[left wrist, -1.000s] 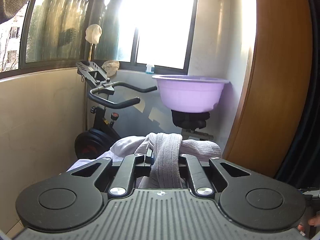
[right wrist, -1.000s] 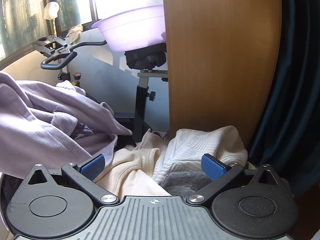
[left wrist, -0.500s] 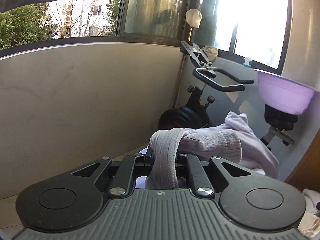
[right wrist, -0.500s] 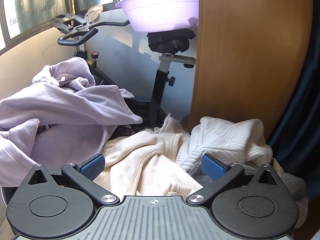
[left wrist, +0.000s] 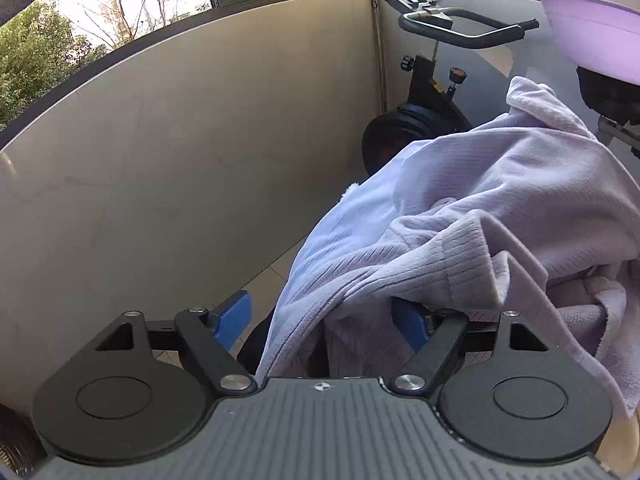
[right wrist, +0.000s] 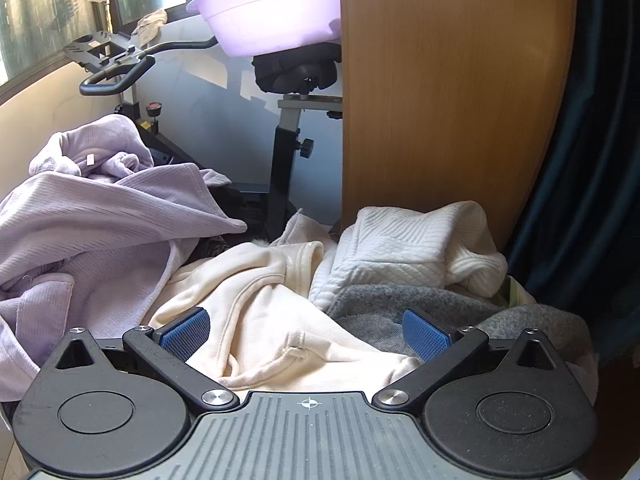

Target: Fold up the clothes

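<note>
A lilac ribbed garment [left wrist: 480, 216] lies crumpled in a heap, and a fold of it drapes loosely between the spread fingers of my left gripper [left wrist: 322, 322], which is open. The same lilac garment [right wrist: 100, 220] fills the left of the right wrist view. A cream garment [right wrist: 256, 304], a white textured top [right wrist: 404, 252] and a grey fleece [right wrist: 400, 300] lie piled in front of my right gripper [right wrist: 306, 330]. That gripper is open and hovers just over the cream cloth, holding nothing.
An exercise bike [right wrist: 288, 148] stands behind the pile with a purple basin [right wrist: 276, 8] on its saddle. A wooden panel [right wrist: 440, 80] and a dark curtain [right wrist: 592, 160] rise at the right. A beige wall [left wrist: 180, 160] and a tiled floor [left wrist: 276, 276] are at the left.
My left gripper has opened and let go of the lilac garment, which has dropped onto the pile. The left view swung left and down. The right gripper stayed open and shifted slightly.
</note>
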